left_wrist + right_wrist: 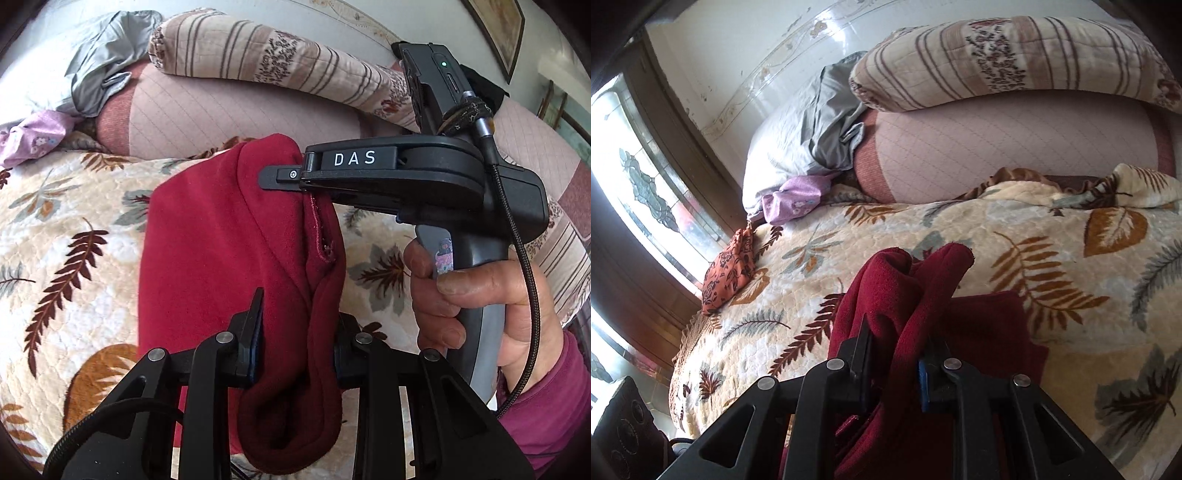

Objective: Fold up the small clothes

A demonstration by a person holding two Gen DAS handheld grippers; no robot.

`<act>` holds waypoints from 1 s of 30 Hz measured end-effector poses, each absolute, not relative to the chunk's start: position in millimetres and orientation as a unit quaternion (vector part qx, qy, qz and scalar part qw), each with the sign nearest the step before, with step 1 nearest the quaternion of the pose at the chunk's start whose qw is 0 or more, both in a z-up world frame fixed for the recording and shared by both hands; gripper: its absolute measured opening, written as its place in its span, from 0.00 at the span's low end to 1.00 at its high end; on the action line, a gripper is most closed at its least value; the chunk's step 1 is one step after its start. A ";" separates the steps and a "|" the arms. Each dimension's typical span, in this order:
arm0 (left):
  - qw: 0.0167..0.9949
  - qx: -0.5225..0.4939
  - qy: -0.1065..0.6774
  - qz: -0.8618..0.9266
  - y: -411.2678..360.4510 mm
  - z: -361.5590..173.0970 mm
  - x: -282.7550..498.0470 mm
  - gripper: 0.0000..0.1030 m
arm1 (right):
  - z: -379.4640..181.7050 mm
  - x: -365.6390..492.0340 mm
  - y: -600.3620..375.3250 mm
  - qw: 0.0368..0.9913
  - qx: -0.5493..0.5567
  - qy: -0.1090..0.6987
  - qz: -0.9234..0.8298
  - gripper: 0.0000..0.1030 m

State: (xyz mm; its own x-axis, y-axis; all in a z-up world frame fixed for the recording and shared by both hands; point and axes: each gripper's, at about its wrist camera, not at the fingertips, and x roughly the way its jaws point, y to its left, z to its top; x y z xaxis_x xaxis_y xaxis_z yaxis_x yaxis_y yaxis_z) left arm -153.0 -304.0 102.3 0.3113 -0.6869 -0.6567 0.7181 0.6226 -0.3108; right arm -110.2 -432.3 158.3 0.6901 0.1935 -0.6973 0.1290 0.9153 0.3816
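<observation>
A dark red fleece garment hangs over the leaf-patterned quilt, held up between both grippers. My left gripper is shut on a bunched edge of it near the bottom of the left wrist view. My right gripper, black and marked DAS, comes in from the right and is shut on the garment's upper edge. In the right wrist view the right gripper pinches a thick fold of the red garment, whose rest drapes down onto the quilt.
Rolled striped and pink quilts lie at the back against the wall. A grey cloth, a purple floral cloth and an orange floral cloth lie at the bed's left side by a window.
</observation>
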 end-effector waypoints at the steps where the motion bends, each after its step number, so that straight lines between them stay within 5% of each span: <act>1: 0.807 0.022 0.400 -0.434 -312.6 98.2 -154.1 0.26 | 155.0 -113.5 -440.5 0.895 0.209 0.394 0.013 0.17; 13: 0.783 0.035 0.453 -0.425 -369.4 42.8 -150.5 0.27 | 66.7 -120.9 -509.3 0.853 0.269 0.443 -0.060 0.16; 15: 0.772 0.036 0.457 -0.441 -361.6 48.8 -153.1 0.37 | 63.3 -123.1 -514.5 0.848 0.291 0.441 -0.055 0.17; 18: 0.743 0.035 0.461 -0.484 -341.1 61.5 -157.3 0.56 | 75.3 -134.0 -521.1 0.846 0.311 0.430 -0.056 0.37; 20: 0.749 0.055 0.442 -0.491 -323.1 69.0 -167.4 0.57 | 90.6 -148.1 -521.9 0.857 0.301 0.412 -0.074 0.50; 28: 0.812 0.075 0.422 -0.396 -283.9 57.4 -142.4 0.57 | 117.1 -192.1 -472.7 0.880 0.246 0.405 -0.029 0.50; 30: 0.813 0.073 0.434 -0.381 -281.7 45.2 -137.5 0.57 | 113.1 -196.6 -450.5 0.887 0.212 0.409 -0.022 0.41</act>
State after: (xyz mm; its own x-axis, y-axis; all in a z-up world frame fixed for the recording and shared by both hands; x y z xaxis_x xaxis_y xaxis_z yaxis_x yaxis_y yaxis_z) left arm -137.5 -281.7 45.2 0.3321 -0.5565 -0.7615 0.6827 0.6989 -0.2130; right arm -196.6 -450.5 113.1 0.6648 0.1351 -0.7347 0.2117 0.9091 0.3587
